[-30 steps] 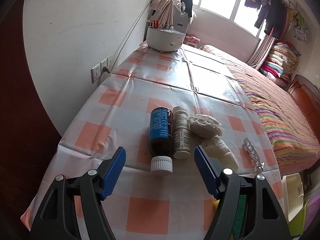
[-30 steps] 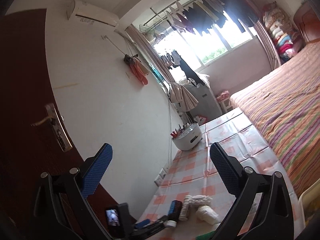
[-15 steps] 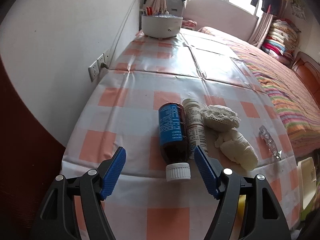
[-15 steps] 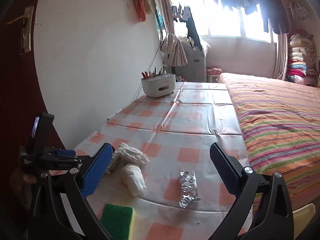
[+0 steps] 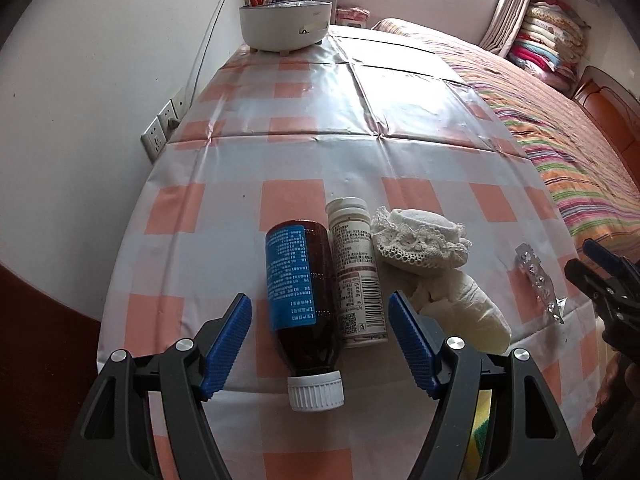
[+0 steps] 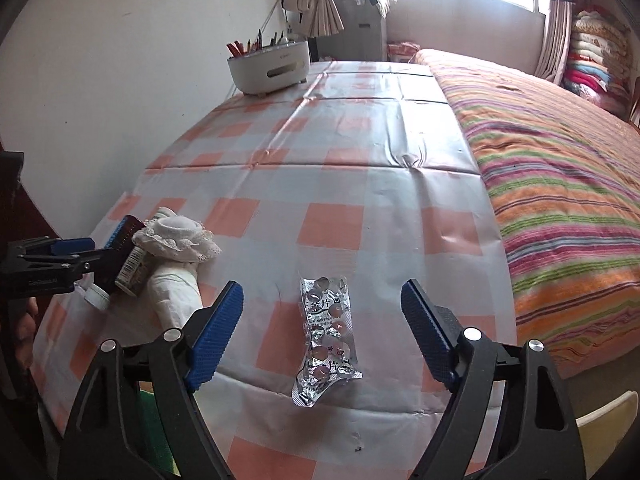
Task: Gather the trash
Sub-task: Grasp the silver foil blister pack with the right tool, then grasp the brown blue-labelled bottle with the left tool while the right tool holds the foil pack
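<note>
Trash: a brown bottle (image 5: 301, 292) with a blue label and white cap, a white bottle (image 5: 357, 276), a lace-edged cloth (image 5: 418, 240), a wad of tissue (image 5: 466, 312) and an empty pill strip (image 6: 327, 330), all lying at the near end of the checked worktop (image 5: 360, 120).

Left claw (image 5: 320, 328), change: a second ago it looked at the bottles from further back; now it has come in closer, so they fill more of its view. Its gap has not changed.

Left claw, state: moderately wide, holding nothing.

Left claw, relation: the two bottles lie side by side, touching, lengthwise between its pads; the brown bottle's cap points toward the camera. The right pad sits just beside the white bottle, the left pad apart from the brown one. Judged ready to close on the pair, or on one.

Right claw (image 6: 322, 332), change: a second ago it pointed up at the wall and window; it has swung down onto the worktop, and its jaws have just been closing a little.

Right claw, state: wide, pads touching nothing.

Right claw, relation: the pill strip lies flat between the pads, well clear of both, near the worktop's front edge.

Meaning: both claws look lined up on a piece; nothing is collected yet.
</note>
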Motion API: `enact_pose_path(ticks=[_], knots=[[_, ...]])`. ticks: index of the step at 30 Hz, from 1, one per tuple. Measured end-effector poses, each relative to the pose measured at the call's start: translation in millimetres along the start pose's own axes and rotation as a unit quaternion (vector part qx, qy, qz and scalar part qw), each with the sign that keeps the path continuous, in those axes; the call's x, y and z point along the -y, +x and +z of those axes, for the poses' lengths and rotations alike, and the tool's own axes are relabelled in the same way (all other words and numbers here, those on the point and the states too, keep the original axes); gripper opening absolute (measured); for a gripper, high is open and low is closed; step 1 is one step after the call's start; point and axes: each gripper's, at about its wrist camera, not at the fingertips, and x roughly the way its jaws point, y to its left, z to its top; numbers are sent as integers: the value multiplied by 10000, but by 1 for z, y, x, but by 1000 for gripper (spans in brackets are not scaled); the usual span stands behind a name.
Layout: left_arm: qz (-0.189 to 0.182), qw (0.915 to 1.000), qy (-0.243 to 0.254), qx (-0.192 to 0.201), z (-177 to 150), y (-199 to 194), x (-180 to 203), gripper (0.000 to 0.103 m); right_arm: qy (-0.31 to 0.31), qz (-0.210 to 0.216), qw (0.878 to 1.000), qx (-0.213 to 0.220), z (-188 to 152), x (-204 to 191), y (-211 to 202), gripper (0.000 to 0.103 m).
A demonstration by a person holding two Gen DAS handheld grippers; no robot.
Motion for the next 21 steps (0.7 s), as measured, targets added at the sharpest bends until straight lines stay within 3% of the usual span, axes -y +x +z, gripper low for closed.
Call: enact_pose_path(ticks=[8, 11, 15, 21], knots=[[73, 9995, -275, -169, 1, 10, -22, 69, -88, -56, 9990, -435, 1, -6, 26, 72], [68, 9992, -344, -189, 1, 12, -27, 69, -148, -99, 9980, -608, -2, -5, 37, 46], [-5, 9990, -396, -207, 0, 12, -29, 69, -402, -253, 9967, -657, -6, -11, 39, 34], [-50, 9988, -432, -230, 1, 13, -31, 69, -237, -118, 9982, -531, -7, -10, 28, 33]])
